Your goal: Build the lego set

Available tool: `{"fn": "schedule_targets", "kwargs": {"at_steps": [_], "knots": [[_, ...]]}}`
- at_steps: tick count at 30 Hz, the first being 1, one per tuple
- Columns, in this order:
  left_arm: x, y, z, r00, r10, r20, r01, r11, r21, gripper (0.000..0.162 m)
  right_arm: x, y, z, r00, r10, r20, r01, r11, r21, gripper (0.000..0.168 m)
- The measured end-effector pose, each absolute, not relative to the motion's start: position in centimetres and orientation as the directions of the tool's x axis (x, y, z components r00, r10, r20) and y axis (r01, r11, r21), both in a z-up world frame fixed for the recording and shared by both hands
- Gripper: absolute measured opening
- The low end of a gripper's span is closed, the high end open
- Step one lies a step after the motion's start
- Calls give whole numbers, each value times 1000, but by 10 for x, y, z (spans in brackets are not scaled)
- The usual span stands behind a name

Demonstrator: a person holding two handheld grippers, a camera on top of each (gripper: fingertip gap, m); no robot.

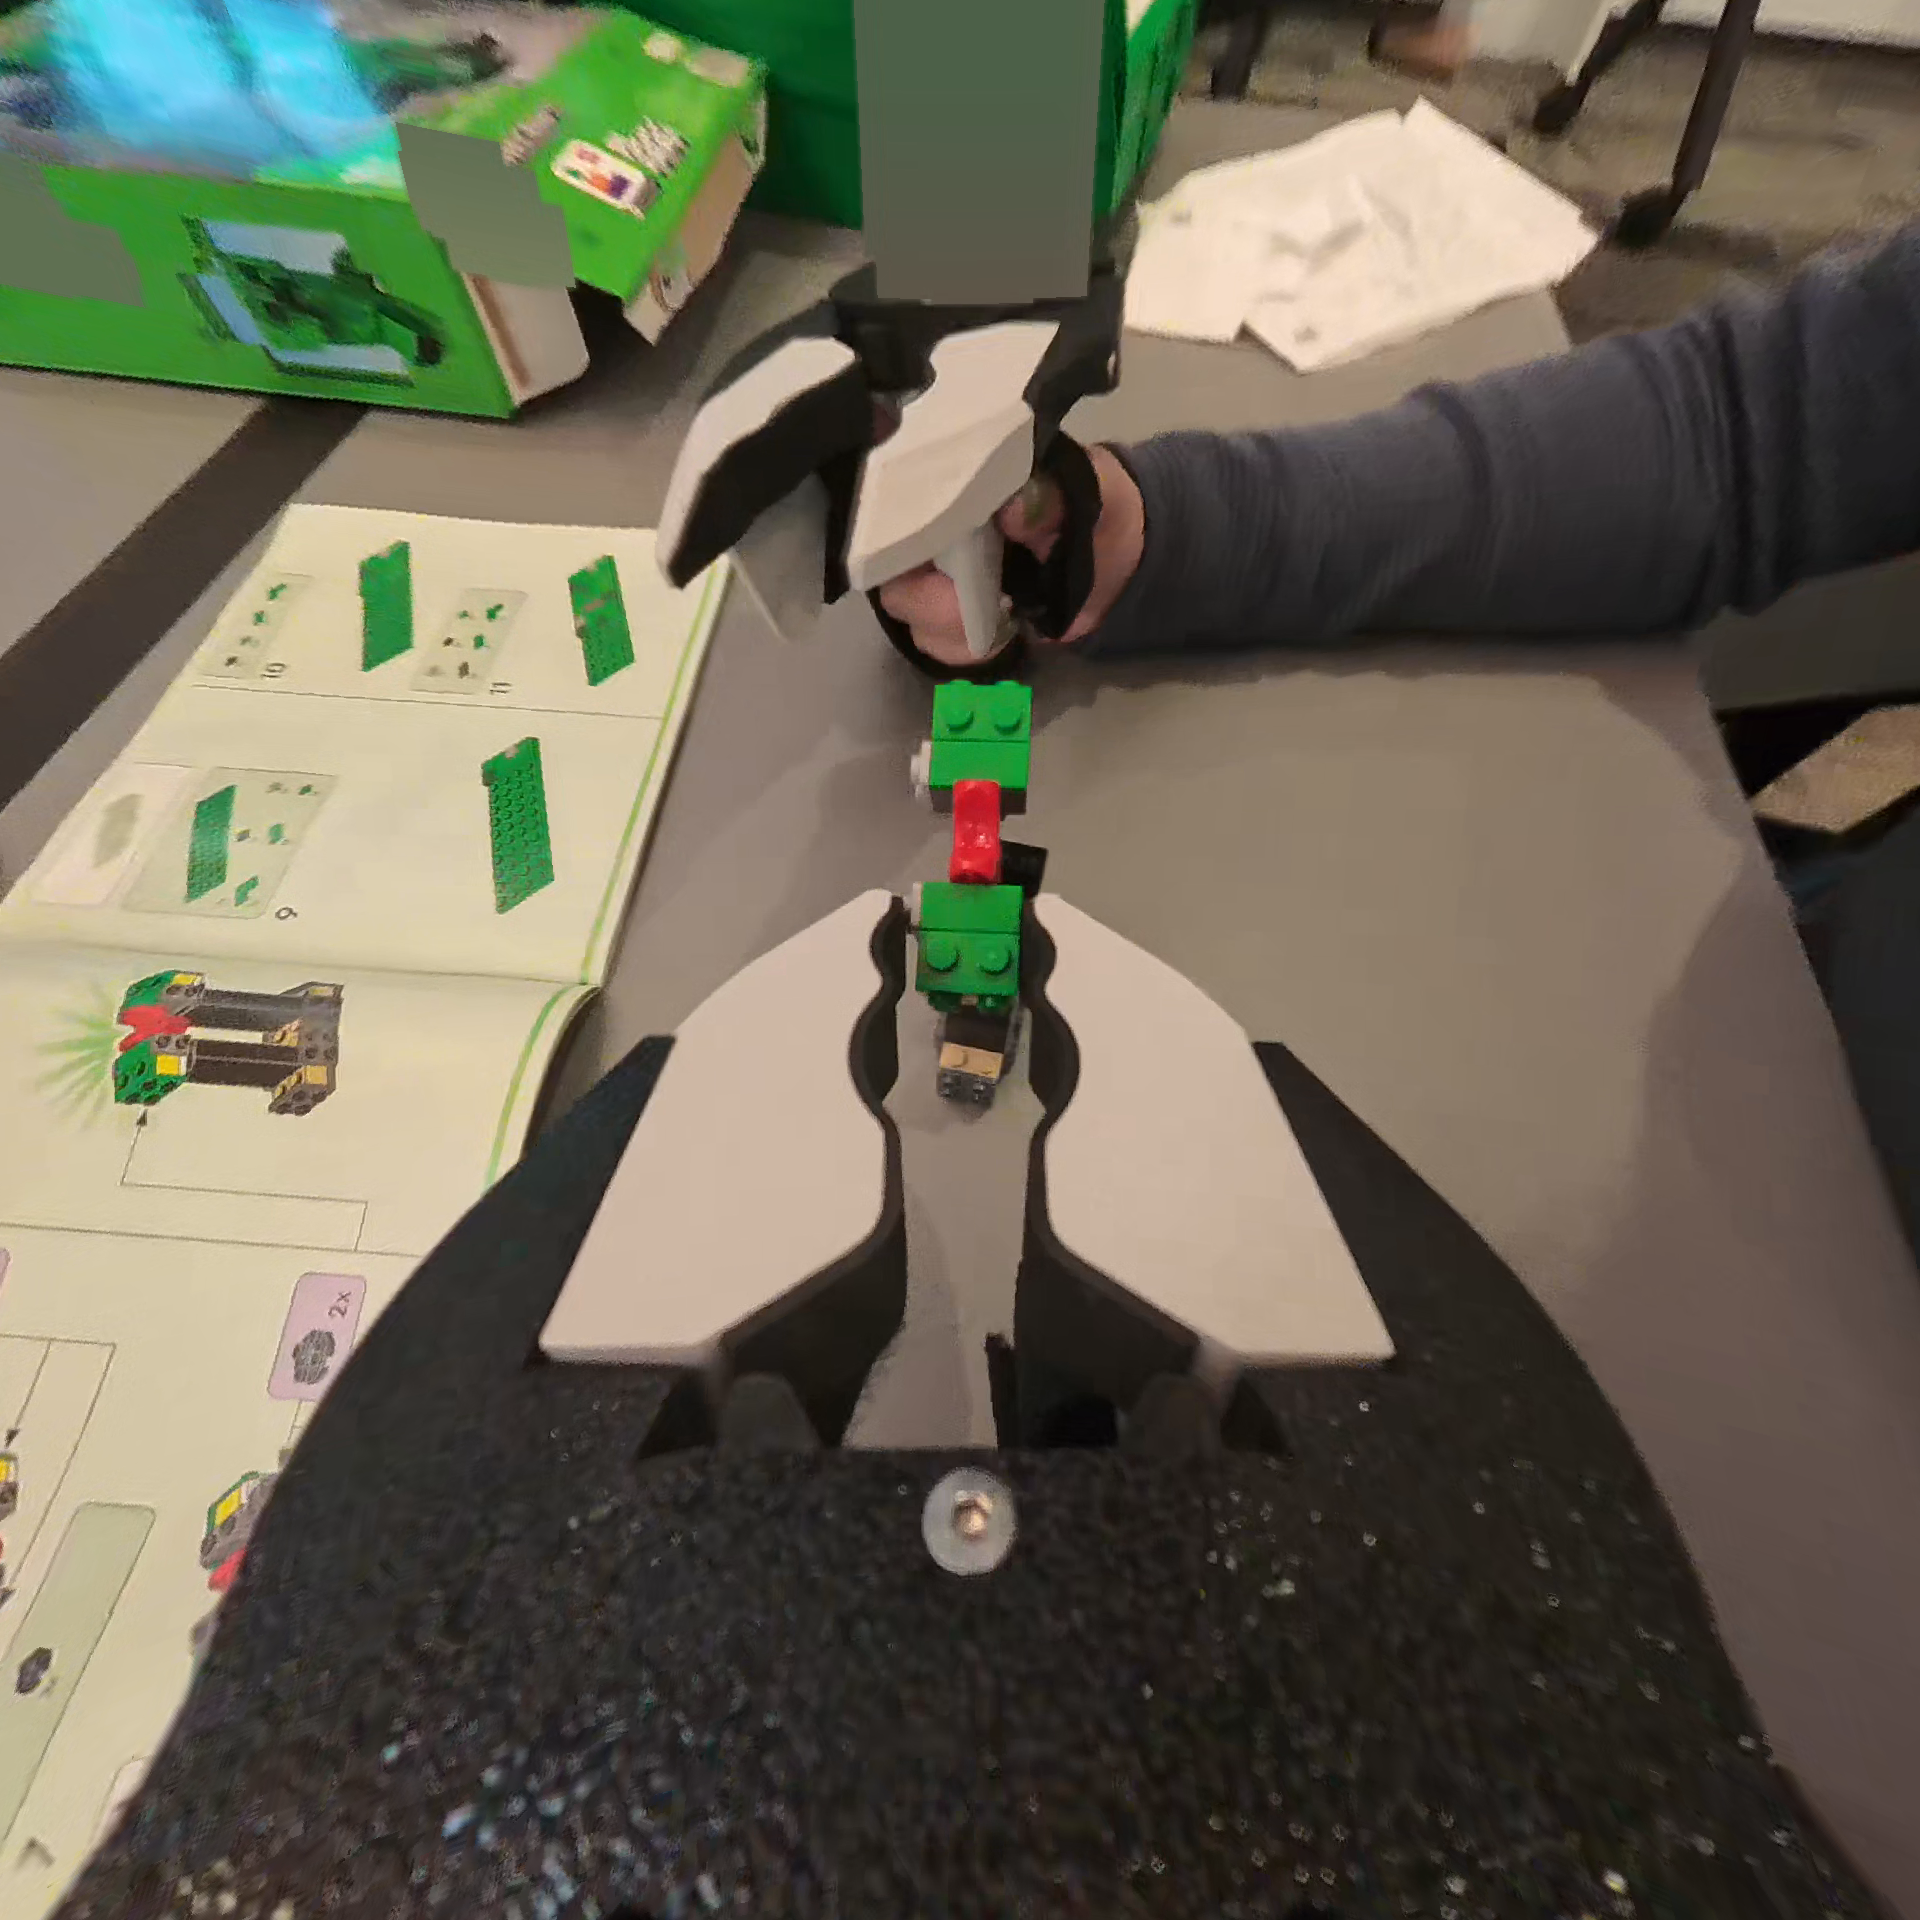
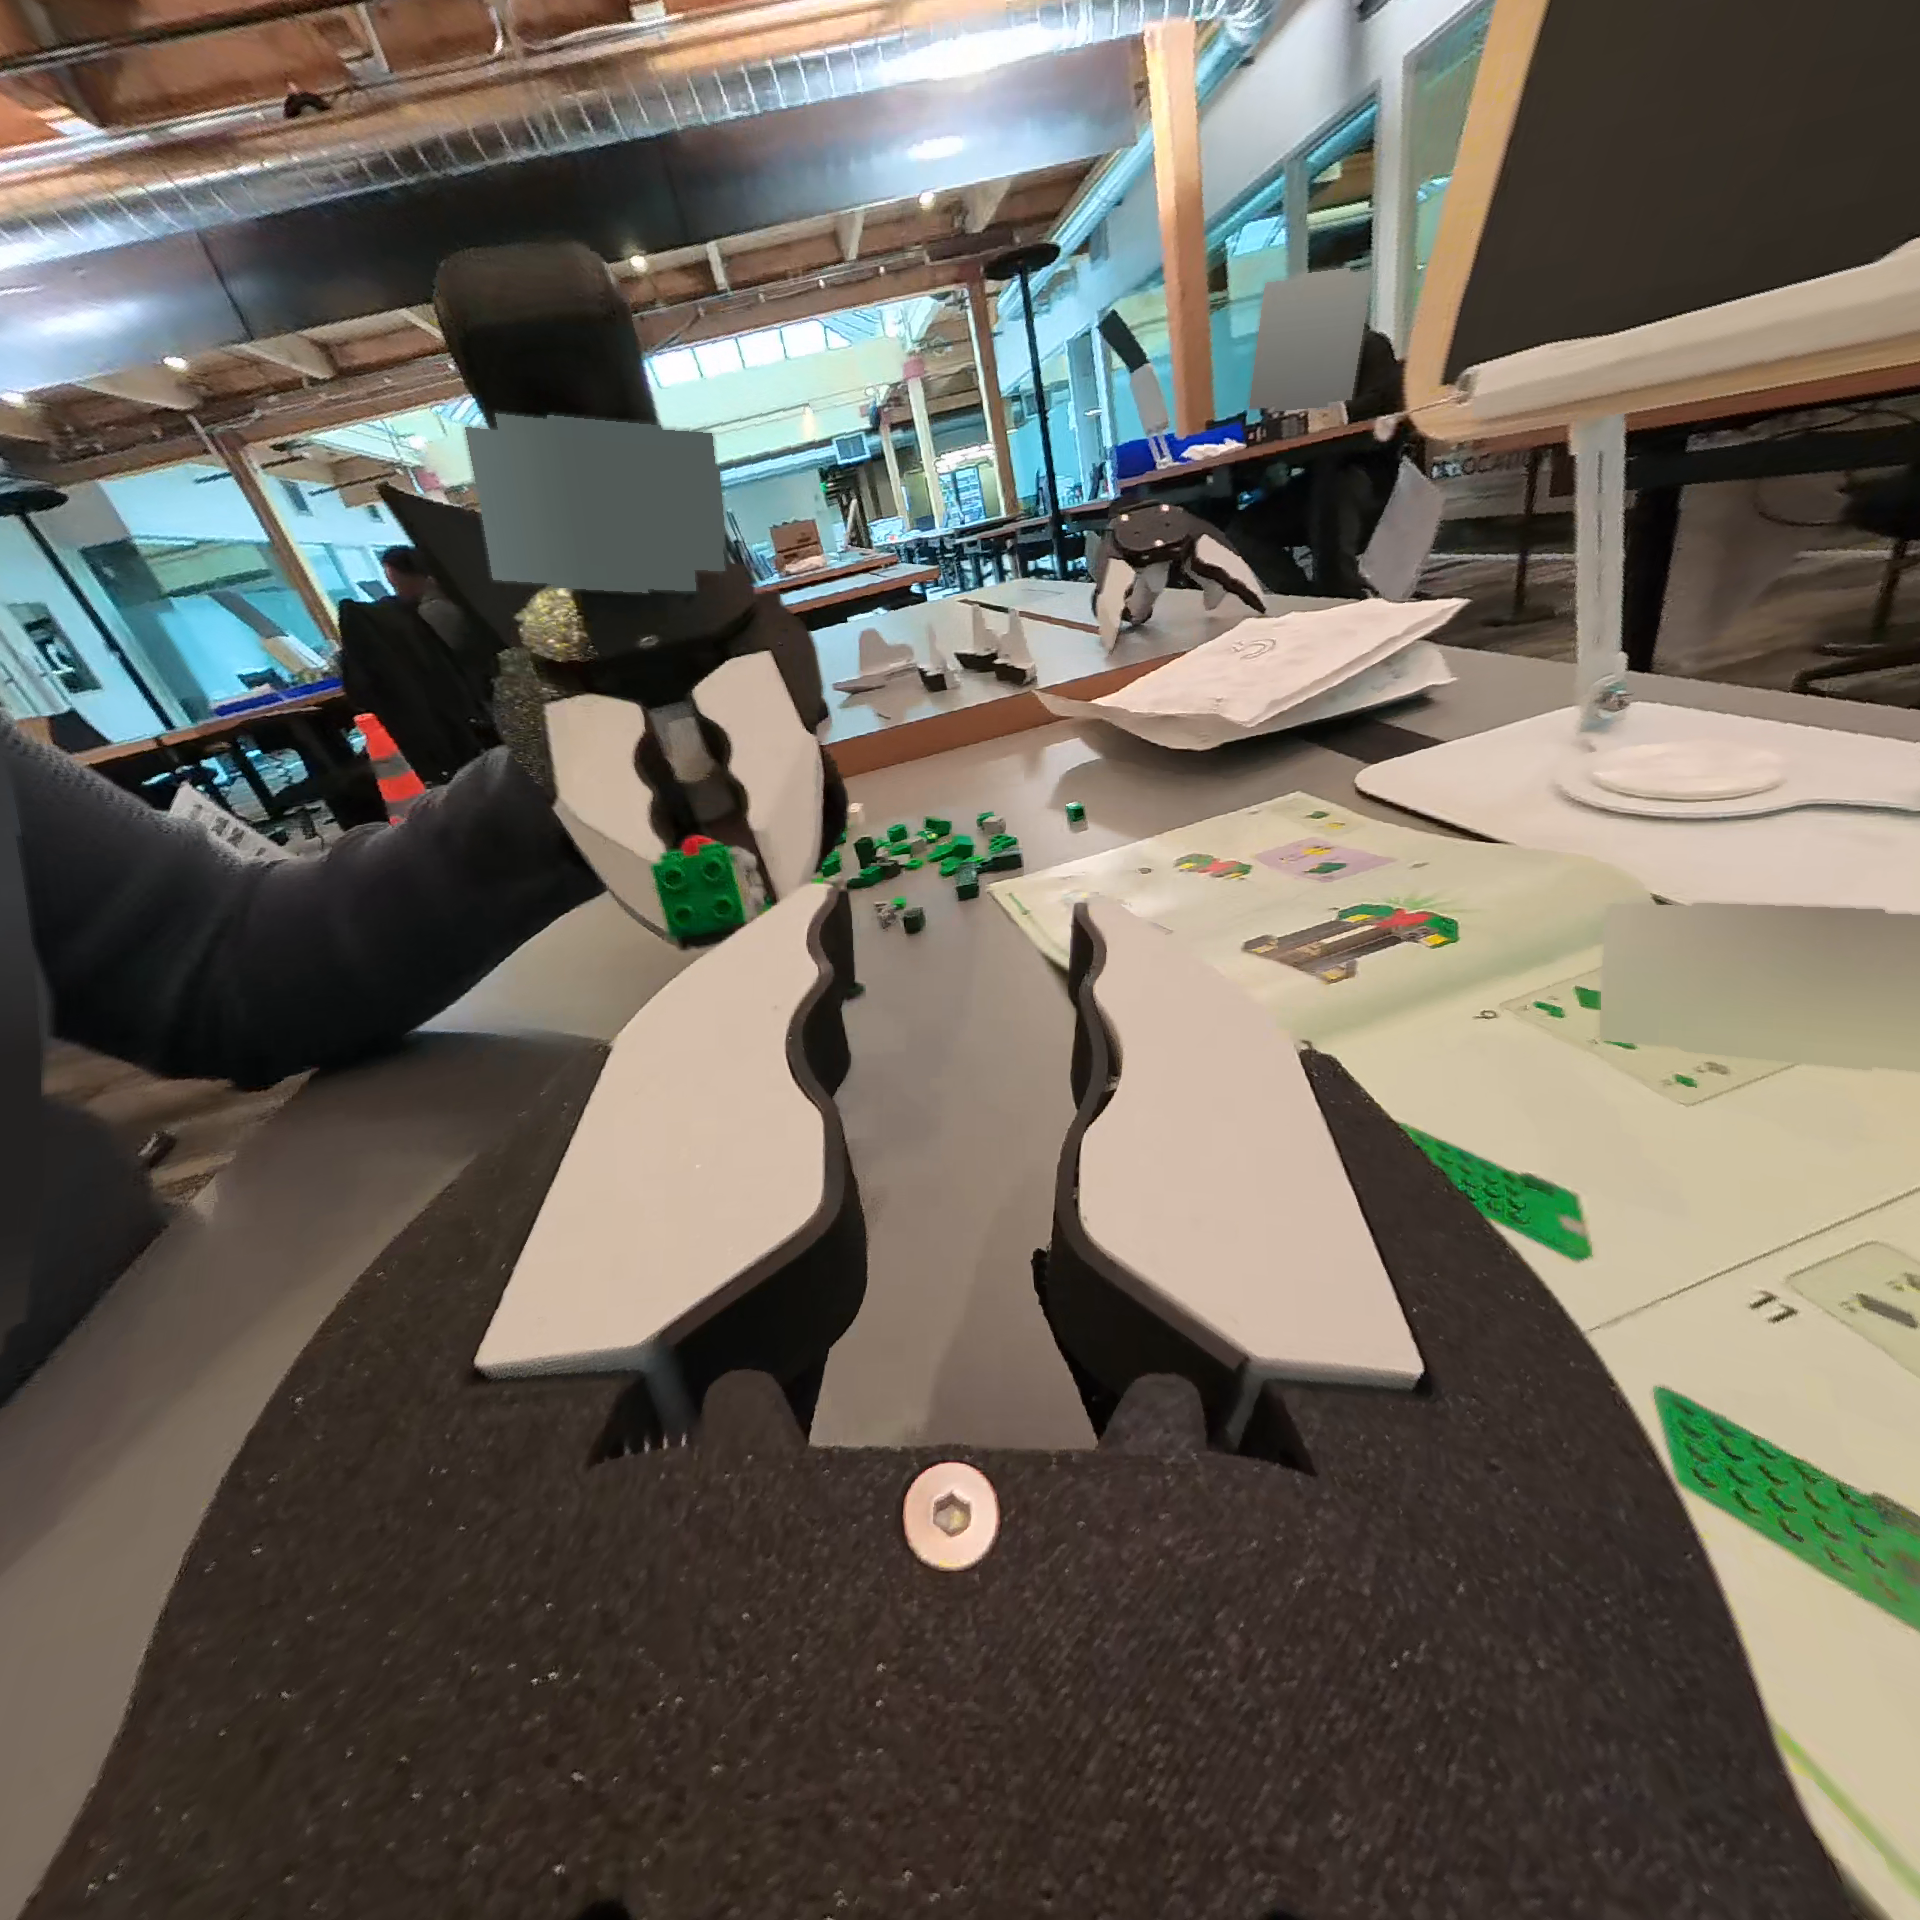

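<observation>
Left gripper (image 1: 968, 935) jaws pinching lego assembly (image 1: 971, 842); right gripper (image 2: 951, 925) jaws spread, empty.

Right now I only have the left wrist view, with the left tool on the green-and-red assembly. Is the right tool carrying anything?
Observer: No. The right tool is open, with only bare table showing between its fingers.
Operator: Where are the spare parts?
Observer: A pile of loose green pieces lies on the table just beyond the right tool's tips.
Operator: Anything past the booklet?
Observer: Yes, a white stand base sits on the table beyond the open booklet.
</observation>
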State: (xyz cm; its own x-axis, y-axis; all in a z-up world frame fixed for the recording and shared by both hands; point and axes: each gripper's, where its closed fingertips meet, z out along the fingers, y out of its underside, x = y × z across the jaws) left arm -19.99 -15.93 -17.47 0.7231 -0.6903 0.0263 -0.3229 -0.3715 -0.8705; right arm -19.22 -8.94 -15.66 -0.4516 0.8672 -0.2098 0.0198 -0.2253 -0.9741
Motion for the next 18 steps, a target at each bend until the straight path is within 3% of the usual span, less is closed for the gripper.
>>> {"fn": "schedule_targets", "kwargs": {"at_steps": [8, 18], "knots": [[-186, -154, -176, 687, -726, -33, -461, -399, -793, 20, -169, -130, -151, -594, 775, -217, 93, -201, -975, 44], [-179, -159, -179, 643, -762, -72, -567, -411, -714, 20, -168, -160, -163, -598, 801, -9, 181, 123, -976, 36]]}}
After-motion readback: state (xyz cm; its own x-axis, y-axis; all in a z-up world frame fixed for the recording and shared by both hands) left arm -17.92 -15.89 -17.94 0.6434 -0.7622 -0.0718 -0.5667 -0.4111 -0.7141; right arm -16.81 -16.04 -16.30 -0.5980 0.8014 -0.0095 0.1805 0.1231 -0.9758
